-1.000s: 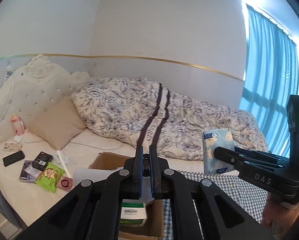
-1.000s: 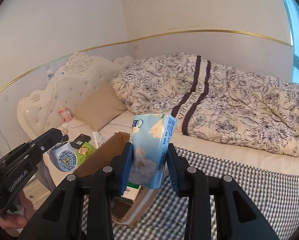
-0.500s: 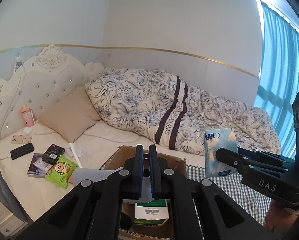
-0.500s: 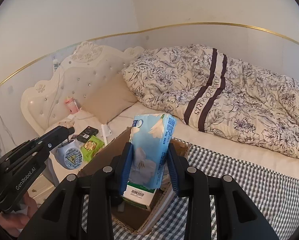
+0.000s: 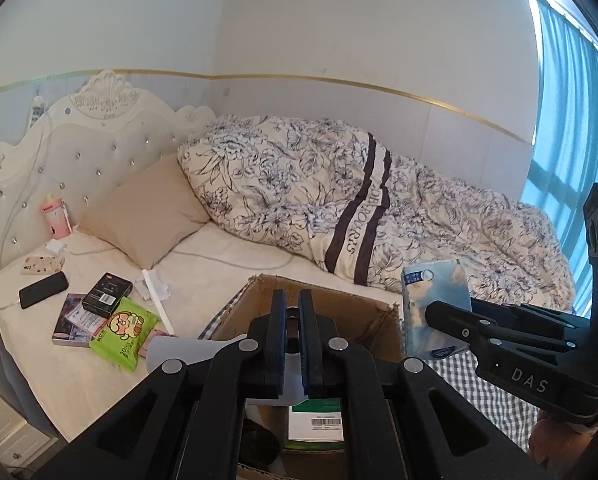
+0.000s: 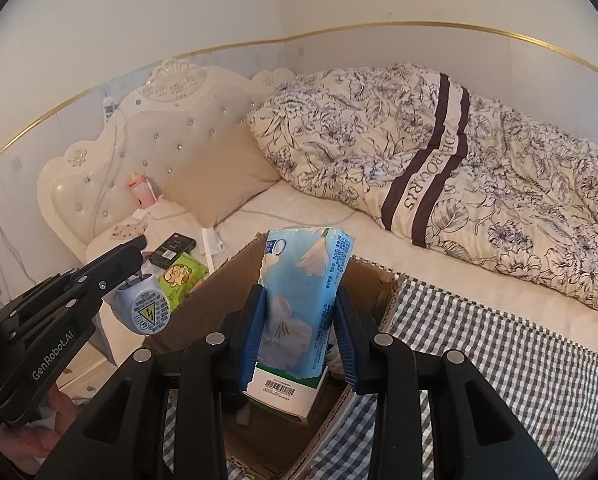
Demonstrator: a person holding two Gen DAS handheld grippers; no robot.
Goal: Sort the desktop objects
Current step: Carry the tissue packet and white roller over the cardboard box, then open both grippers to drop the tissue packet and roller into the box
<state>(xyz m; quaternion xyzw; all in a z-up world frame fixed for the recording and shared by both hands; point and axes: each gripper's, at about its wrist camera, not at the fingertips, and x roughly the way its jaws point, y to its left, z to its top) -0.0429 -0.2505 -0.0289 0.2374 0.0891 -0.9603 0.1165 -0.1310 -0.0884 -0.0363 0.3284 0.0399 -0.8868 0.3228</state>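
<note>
Right gripper [image 6: 299,332] clamps an upright blue tissue pack [image 6: 303,284] above the open cardboard box [image 6: 203,312], while the left gripper [image 5: 292,340], nearly closed, pinches a grey plug-in device [image 6: 141,312] at the box's left rim. Released too soon, the soft pack could catch the torn far edge or topple off the green-and-white carton [image 6: 285,390] inside; free room lies left of that carton.

We see a bed [image 5: 99,380] bearing a floral quilt [image 5: 339,208], a tan pillow [image 5: 147,212], a black phone [image 5: 43,295], a green packet [image 5: 123,333] and an open cardboard box [image 5: 339,320] on checked cloth [image 6: 499,360].
</note>
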